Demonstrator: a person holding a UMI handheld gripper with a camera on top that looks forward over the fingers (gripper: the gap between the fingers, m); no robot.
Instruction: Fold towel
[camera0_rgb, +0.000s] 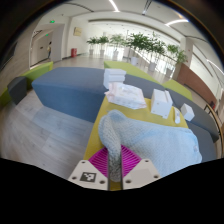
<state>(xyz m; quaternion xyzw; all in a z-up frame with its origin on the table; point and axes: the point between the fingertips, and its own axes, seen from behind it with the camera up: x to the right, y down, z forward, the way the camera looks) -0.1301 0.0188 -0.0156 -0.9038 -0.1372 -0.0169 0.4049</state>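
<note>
The gripper (113, 168) is lifted above a yellow-green counter (150, 120) with its fingers nearly closed on a bunched fold of pale, light-blue towel (140, 140). The magenta pads (104, 160) show to either side of the cloth, and the fabric rises between them in a narrow ridge, so both fingers look to be pressing on it. The rest of the towel hangs and spreads away from the fingers over the near end of the counter, rumpled rather than flat. That suggests a pinched edge or corner being carried over the cloth to make a fold; which part of the towel is pinched cannot be told.

Farther along the counter, well beyond the fingers, lie more white cloths: a crumpled one (126, 96) near the middle, a neat stack (114, 75) at the far end, and smaller folded pieces (162, 100) toward the right edge. They probably mark finished and waiting work. A grey-blue sofa (65, 95) runs beside the counter's left edge, with potted plants (135, 43) in the bright hall behind.
</note>
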